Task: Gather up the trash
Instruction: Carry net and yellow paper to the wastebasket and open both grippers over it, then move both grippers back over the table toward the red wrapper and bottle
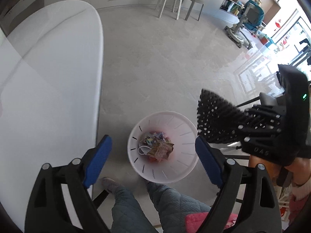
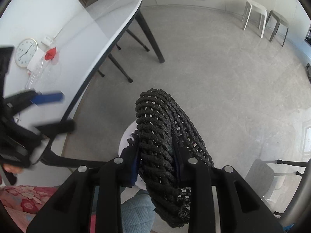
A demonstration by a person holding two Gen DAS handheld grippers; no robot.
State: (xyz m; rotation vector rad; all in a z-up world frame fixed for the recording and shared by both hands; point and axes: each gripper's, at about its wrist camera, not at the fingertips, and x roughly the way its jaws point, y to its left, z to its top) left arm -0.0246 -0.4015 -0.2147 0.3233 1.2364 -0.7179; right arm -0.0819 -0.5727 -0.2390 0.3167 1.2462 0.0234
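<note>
A pale grey floor (image 1: 165, 62) carries a white slotted wastebasket (image 1: 186, 136) at the six o'clock edge of the left wrist view, with crumpled wrappers (image 1: 157, 147) lying in its bottom. At nine o'clock of the bin stands a white table (image 1: 48, 81) on dark legs. In the right wrist view, a round clock (image 2: 26, 52), a red crumpled scrap (image 2: 51, 54), a white card (image 2: 36, 59) and a clear plastic piece (image 2: 37, 73) lie on the tabletop. Two stools (image 1: 180, 3) stand at twelve o'clock.
</note>
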